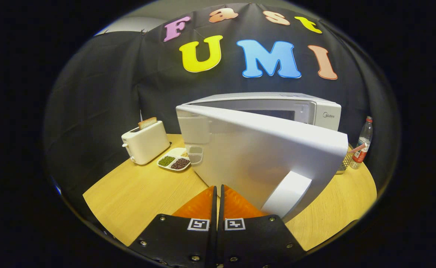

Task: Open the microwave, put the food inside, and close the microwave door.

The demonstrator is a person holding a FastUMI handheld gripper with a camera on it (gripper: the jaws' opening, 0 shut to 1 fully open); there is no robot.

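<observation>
A white microwave (314, 109) stands on the wooden table (136, 193). Its door (262, 156) is swung partly open toward me, hinged on the left, and hides most of the cavity. The door's handle (287, 193) sits just ahead and right of my fingers. My gripper (217, 188) is shut, its two fingers pressed together with nothing between them, right against the door's outer face. A white divided food tray (174, 159) with green and dark beans lies on the table left of the door, beyond the fingers.
A white toaster (145, 143) with a slice of bread in it stands left of the tray. A water bottle (363, 143) and a wire basket (346, 160) stand to the right of the microwave. Bare table lies to the left of the fingers.
</observation>
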